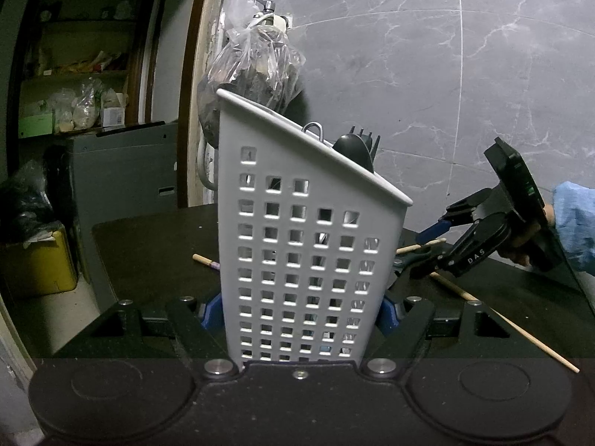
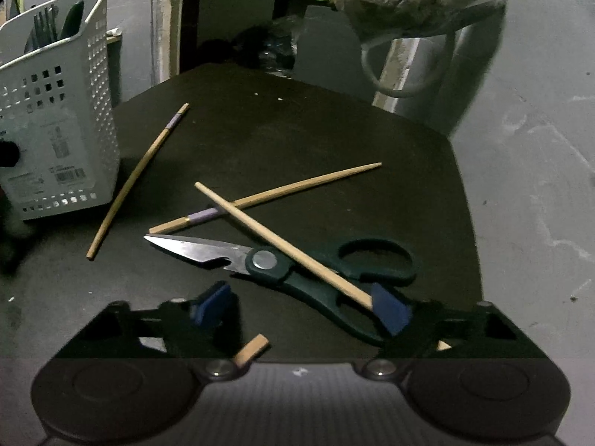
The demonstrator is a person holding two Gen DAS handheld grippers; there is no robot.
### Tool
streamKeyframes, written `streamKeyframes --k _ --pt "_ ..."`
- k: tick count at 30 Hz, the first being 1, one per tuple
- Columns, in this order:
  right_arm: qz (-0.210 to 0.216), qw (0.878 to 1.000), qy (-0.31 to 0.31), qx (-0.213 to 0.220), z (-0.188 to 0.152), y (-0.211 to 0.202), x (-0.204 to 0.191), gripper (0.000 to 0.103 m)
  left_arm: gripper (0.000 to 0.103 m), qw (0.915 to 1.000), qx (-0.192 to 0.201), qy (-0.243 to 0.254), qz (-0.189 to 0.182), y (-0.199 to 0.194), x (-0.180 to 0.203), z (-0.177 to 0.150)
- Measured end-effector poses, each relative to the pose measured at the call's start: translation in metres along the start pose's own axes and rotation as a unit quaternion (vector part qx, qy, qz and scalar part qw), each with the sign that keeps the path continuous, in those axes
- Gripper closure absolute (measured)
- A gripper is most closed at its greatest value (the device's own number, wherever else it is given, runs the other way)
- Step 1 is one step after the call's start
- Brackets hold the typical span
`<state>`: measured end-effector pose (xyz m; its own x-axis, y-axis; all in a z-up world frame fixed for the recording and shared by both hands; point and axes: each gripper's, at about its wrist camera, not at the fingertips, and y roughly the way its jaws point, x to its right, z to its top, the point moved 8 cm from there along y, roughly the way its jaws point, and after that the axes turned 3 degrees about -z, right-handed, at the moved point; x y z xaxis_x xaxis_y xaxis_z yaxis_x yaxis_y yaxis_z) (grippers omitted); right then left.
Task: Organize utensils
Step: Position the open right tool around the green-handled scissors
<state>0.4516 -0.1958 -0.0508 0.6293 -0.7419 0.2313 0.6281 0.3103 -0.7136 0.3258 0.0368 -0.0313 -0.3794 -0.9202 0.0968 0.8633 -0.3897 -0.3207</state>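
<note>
Bench (image 2: 297,119) dark, rounded edge at right of frame, open room mid-frame. Caddy (image 1: 305,245) light, stiff plastic – left gripper (image 1: 303,314) fingers clamped on its base walls, frame centre. Scissors (image 2: 282,264) heavy, slick blade; take the handles. Chopsticks (image 2: 267,200) thin, rigid, will roll – crossed above the scissors. Right gripper (image 2: 297,306) fingers apart, low over the scissor handles.

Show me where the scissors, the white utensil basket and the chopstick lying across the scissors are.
Dark green-handled steel scissors (image 2: 264,260): right wrist view, on the pivot screw.
White perforated plastic utensil basket (image 1: 297,260): left wrist view, on the front wall.
Plain wooden chopstick lying across the scissors (image 2: 260,232): right wrist view, on the mid-shaft.
</note>
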Motion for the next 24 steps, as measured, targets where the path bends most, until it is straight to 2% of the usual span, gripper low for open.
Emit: streamKeyframes --k 3,4,5,6,8,14,18,21,24 --pt "-0.008 1.0 -0.003 -0.003 -0.001 -0.004 0.001 0.036 0.026 1.0 0.0 0.0 0.0 0.0 0.0 0.0" --pt "-0.005 1.0 -0.004 -0.006 -0.002 -0.004 0.001 0.046 0.026 1.0 0.0 -0.001 0.0 0.0 0.0 0.0" --pt "-0.001 1.0 -0.003 -0.009 -0.002 -0.006 0.001 0.047 0.026 1.0 0.0 0.0 0.001 0.0 0.0 0.0" --pt "-0.008 1.0 -0.009 -0.009 -0.002 -0.007 0.001 0.047 0.026 1.0 0.0 0.0 0.002 0.001 0.0 0.0" --pt "-0.029 0.999 -0.025 -0.001 0.001 -0.009 0.002 0.039 0.026 1.0 -0.001 -0.002 0.004 0.002 0.0 0.0" --pt "-0.027 0.999 -0.037 -0.001 0.003 -0.001 0.002 0.023 0.025 0.9999 -0.002 -0.01 0.012 0.003 0.003 0.0" --pt "-0.019 1.0 -0.016 0.0 0.002 0.002 0.006 0.022 0.025 0.9998 -0.003 -0.013 0.013 0.003 0.002 0.0" --pt "-0.006 1.0 0.001 -0.004 -0.002 -0.001 0.008 0.026 0.025 0.9998 -0.003 -0.013 0.013 0.003 0.003 0.001" --pt "-0.019 1.0 0.011 -0.004 -0.006 -0.007 0.012 0.047 0.025 0.9998 -0.003 -0.013 0.012 0.003 0.003 0.001"
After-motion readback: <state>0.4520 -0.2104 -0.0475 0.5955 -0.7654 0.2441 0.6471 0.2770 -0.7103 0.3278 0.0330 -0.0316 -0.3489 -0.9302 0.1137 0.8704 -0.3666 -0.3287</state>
